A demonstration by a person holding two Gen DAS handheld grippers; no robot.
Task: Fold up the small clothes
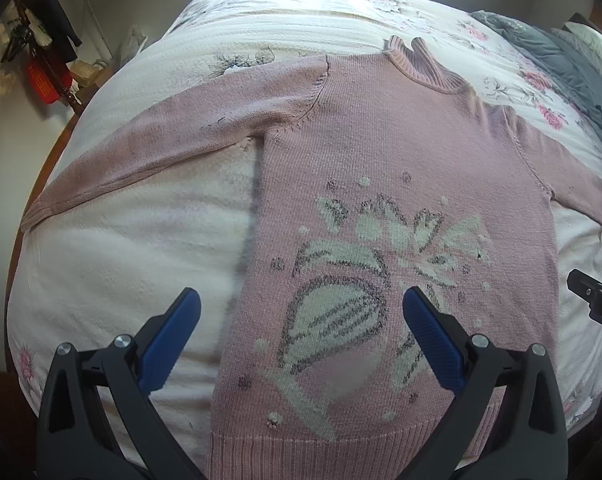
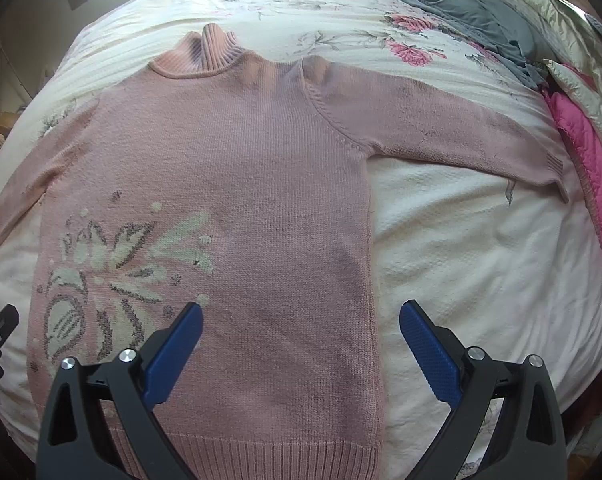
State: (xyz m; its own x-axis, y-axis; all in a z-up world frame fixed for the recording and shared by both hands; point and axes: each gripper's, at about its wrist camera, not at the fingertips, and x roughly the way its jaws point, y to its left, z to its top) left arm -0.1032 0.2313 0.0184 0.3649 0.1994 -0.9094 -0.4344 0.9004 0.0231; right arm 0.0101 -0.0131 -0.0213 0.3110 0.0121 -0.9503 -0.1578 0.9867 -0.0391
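We see the pink sweater [image 2: 237,184] lying flat, front side up, on the flowered bedspread [image 2: 481,264], with both sleeves spread out to the sides and the ribbed hem nearest to us. Our left gripper [image 1: 301,334] and right gripper [image 2: 301,344] both hover over its lower part, jaws wide apart and holding nothing. The knit looks soft, limp and a little stretchy, so we judge it will sag when lifted; better to pinch a sleeve cuff [image 2: 553,168] or the shoulder seam.

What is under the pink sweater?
The pink sweater lies flat on a white flowered bedspread. Whatever sits beneath the knit itself is covered, so it cannot be seen.
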